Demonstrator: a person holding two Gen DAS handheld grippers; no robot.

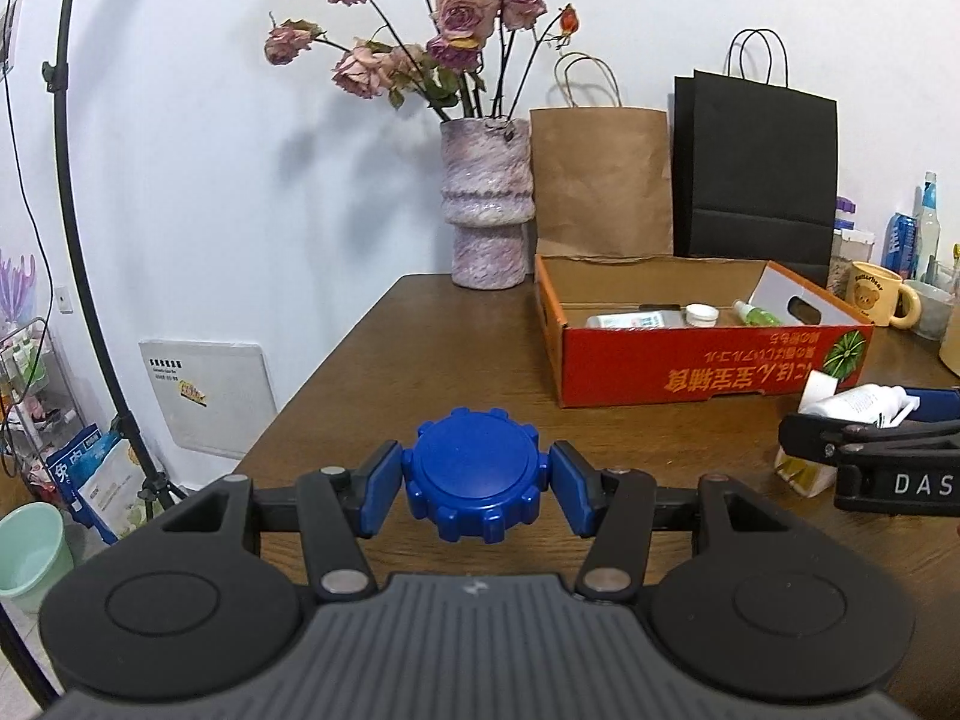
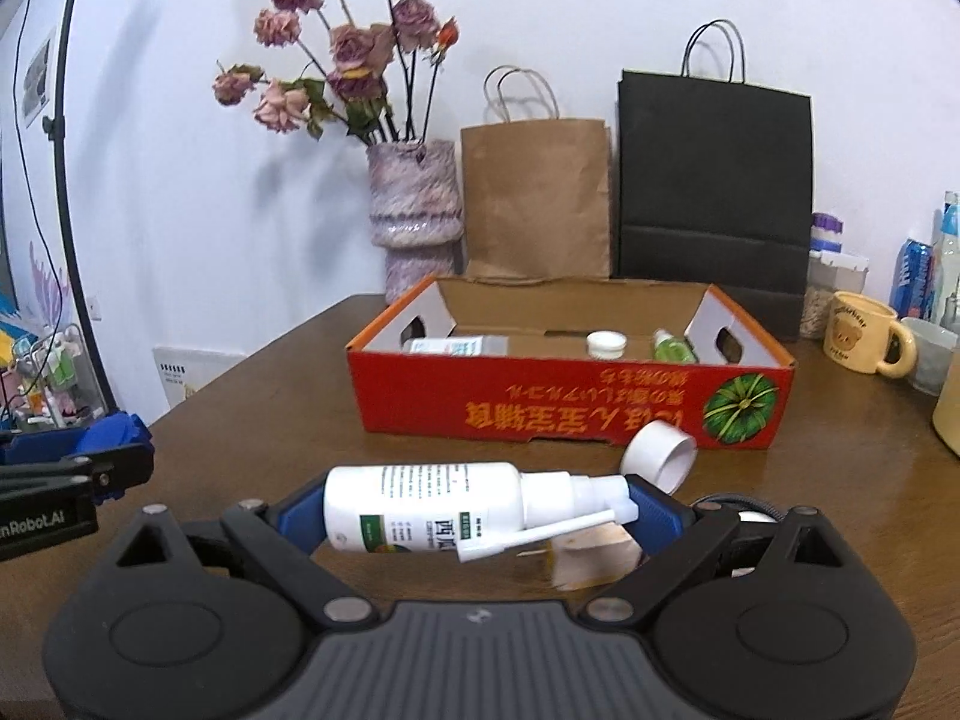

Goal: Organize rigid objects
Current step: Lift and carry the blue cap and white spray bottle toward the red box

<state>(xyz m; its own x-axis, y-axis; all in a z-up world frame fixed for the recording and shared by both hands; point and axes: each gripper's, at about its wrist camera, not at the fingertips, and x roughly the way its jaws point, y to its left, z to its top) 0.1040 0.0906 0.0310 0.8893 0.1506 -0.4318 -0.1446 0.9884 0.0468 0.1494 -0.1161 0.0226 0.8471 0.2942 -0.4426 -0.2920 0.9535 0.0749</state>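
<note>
The spray bottle [image 2: 432,507] lies crosswise, clamped end to end in the right gripper [image 2: 480,510]; the blue cap [image 1: 477,474] sits pinched in the left gripper [image 1: 477,483]; the box [image 2: 570,402] lies ahead, nearer the right.

Left wrist view: sits just behind left claw [image 1: 477,480], looks forward and slightly down across brown wooden table [image 1: 420,360] toward white wall. Red cardboard box [image 1: 708,369] ahead, to right, mid-distance. Right claw enters at right edge.

Right wrist view: sits just behind right claw [image 2: 480,510], same forward, slightly downward facing, box [image 2: 570,402] nearer centre. Left claw enters at left edge.

Shared: table, box, mottled purple ceramic vase [image 1: 486,204], brown paper bag [image 1: 600,180], black paper bag [image 1: 756,174], yellow bear mug [image 1: 879,294].
</note>
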